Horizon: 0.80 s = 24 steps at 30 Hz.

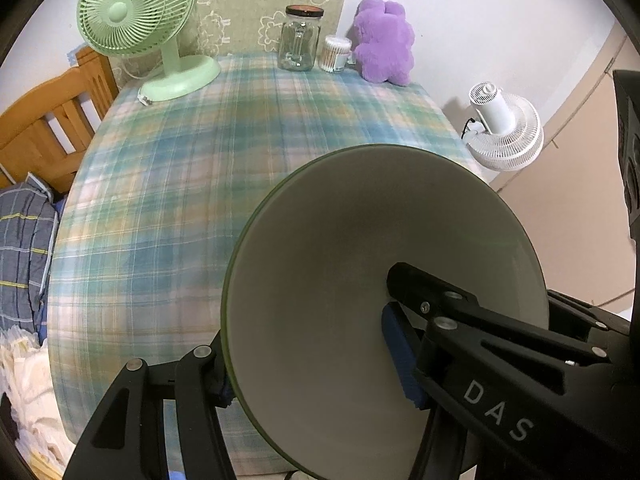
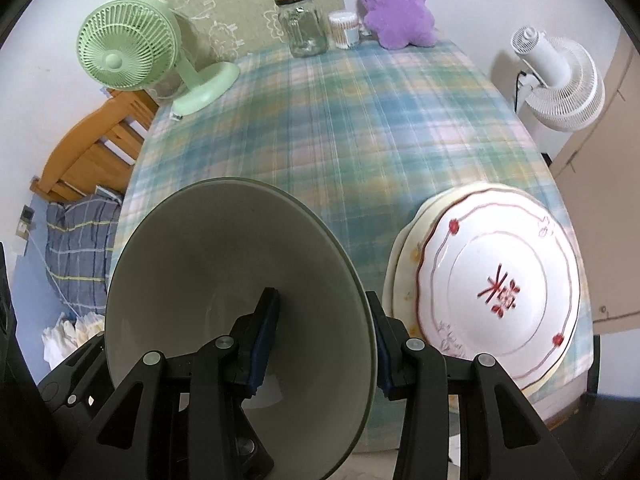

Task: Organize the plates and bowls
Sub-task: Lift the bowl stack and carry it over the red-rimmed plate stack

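Observation:
My left gripper (image 1: 312, 360) is shut on the rim of a grey-green bowl (image 1: 360, 260), one finger inside and one outside, holding it above the plaid tablecloth (image 1: 200, 160). My right gripper (image 2: 324, 344) is shut on the rim of a similar grey-green bowl (image 2: 224, 248), also lifted over the table's near edge. A stack of white plates (image 2: 492, 280) with red trim and a red character lies on the table at the right in the right wrist view.
At the table's far side stand a green desk fan (image 1: 136, 16), a glass jar (image 1: 300, 38), a cotton-swab tub (image 1: 337, 54) and a purple plush toy (image 1: 384, 40). A white fan (image 1: 504, 128) stands off the right edge. A wooden bed frame (image 1: 52, 120) and bedding lie left.

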{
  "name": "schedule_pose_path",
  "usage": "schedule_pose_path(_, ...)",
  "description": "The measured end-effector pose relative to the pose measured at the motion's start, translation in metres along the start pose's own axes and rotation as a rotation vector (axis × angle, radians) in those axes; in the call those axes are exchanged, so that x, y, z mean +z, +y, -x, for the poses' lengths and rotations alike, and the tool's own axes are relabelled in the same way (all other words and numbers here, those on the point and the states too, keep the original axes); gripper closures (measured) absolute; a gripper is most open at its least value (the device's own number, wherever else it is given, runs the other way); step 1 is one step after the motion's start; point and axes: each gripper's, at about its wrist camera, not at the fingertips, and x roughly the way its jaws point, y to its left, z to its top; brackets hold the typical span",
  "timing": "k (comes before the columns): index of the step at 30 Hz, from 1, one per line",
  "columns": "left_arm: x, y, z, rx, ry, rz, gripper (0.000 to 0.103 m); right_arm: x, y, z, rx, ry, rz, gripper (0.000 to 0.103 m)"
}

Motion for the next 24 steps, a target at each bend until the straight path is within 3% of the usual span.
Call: schedule_pose_path(24,0.011,-0.106,-0.013,0.022,-0.032,0.083,0.042,0.023,-0.102,0.034,0.023,0.003,0.102,0.057)
